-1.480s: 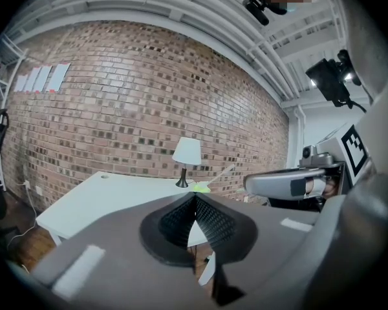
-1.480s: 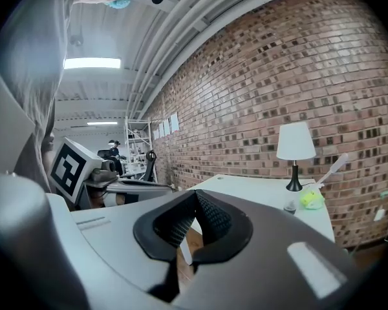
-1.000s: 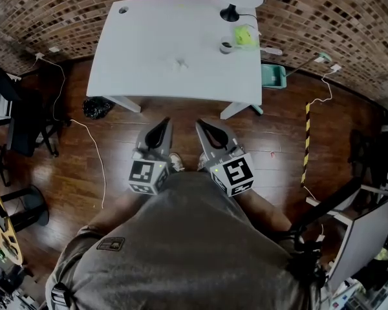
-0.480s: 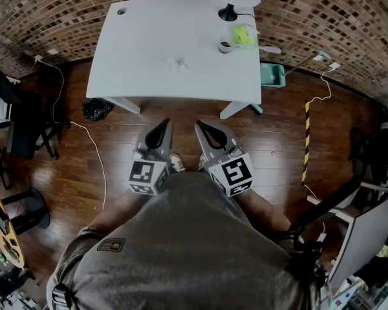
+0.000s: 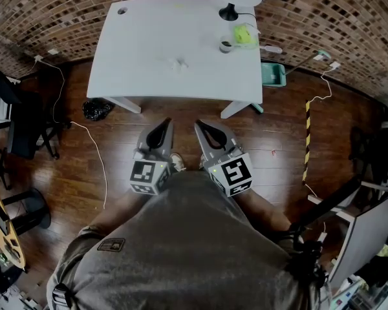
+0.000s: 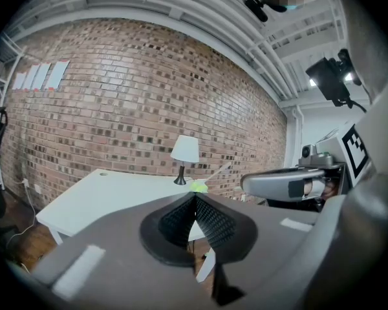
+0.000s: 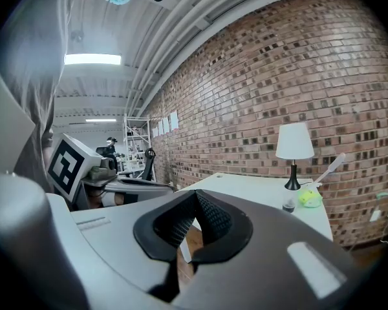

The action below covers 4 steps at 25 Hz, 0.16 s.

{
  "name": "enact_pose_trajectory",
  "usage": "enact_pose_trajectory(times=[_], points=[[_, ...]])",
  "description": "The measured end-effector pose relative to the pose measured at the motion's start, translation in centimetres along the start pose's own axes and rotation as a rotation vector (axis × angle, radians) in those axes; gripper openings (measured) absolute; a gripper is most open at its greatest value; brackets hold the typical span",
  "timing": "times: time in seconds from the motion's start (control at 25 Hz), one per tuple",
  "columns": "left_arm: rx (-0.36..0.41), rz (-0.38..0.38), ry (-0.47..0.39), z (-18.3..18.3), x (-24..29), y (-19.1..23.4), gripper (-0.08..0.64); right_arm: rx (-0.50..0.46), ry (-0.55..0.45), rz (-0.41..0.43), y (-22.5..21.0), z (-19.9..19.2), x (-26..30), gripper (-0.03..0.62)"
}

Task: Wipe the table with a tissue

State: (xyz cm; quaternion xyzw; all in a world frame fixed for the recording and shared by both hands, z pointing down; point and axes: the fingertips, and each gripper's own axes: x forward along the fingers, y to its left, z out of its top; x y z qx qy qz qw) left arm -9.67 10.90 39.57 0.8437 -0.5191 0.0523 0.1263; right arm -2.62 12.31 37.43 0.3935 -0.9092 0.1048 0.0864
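A white table [image 5: 149,37] stands ahead of me against the brick wall. A small crumpled tissue [image 5: 179,63] lies near its middle. Both grippers hover over the wooden floor, short of the table's front edge and close to my body. My left gripper [image 5: 161,123] is shut with nothing in it, its ribbed pads [image 6: 207,218] meeting at the tip. My right gripper [image 5: 199,124] is likewise shut and empty, pads [image 7: 210,217] together. From each gripper view the table [image 6: 110,192] [image 7: 258,189] lies beyond the jaws.
On the table's far right stand a white lamp [image 5: 231,5], a green object [image 5: 244,35] and a small jar [image 5: 226,46]. A teal bin [image 5: 272,75] sits on the floor to the table's right, a black bag [image 5: 97,107] and cables to its left.
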Motion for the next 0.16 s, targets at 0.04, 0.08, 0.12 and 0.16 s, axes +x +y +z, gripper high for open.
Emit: enact_pose_trajectory(times=[0.04, 0.08, 0.12, 0.16], points=[[0.001, 0.0, 0.0, -0.01, -0.06, 0.04, 0.002, 0.0, 0.007, 0.0, 0.09, -0.07, -0.01, 0.009], [0.001, 0.001, 0.0, -0.02, -0.12, 0.08, 0.002, -0.001, 0.025, 0.001, 0.19, -0.25, -0.08, 0.009], [0.001, 0.001, 0.0, -0.03, -0.18, 0.11, 0.002, -0.004, 0.054, 0.004, 0.31, -0.5, -0.19, 0.009], [0.0, 0.001, -0.001, -0.04, -0.23, 0.14, 0.002, -0.008, 0.088, 0.007, 0.45, -0.74, -0.31, 0.009]])
